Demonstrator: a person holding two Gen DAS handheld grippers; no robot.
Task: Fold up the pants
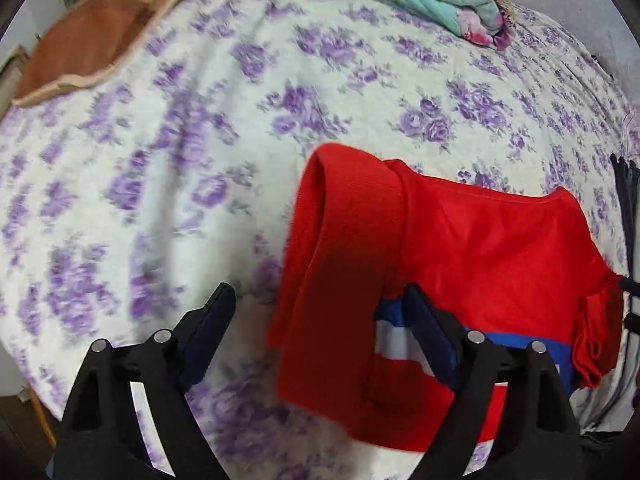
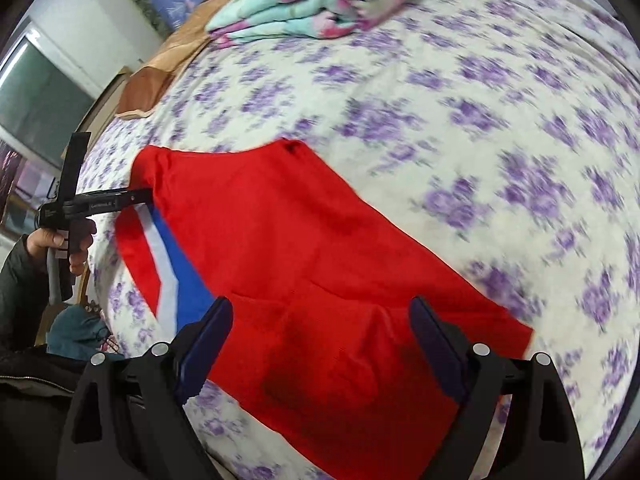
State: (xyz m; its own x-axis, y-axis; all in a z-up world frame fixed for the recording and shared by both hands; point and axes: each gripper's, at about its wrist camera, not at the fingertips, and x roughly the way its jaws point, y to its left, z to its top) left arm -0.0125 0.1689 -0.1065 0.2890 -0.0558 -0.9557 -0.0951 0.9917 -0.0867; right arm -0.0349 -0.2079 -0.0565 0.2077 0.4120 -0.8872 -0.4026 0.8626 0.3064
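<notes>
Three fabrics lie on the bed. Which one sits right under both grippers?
The red pants, with the blue and white stripe. The folded floral quilt and the brown cloth lie at the far end.

I get soft, even, fairly bright light in both views, with no glare. Under my left hand-held gripper [image 1: 316, 316] a dim shadow darkens the fold of the red pants [image 1: 472, 248]; under my right hand-held gripper [image 2: 322, 330] a similar soft shadow sits on the cloth. Motion blur smears the purple-flowered bedspread [image 1: 168, 152], worst to the left of the left hand-held gripper and to the right of the right one. The fingers [image 2: 208, 344] stay sharp. Fisheye bulging curves the bed, and black corners vignette each view.
</notes>
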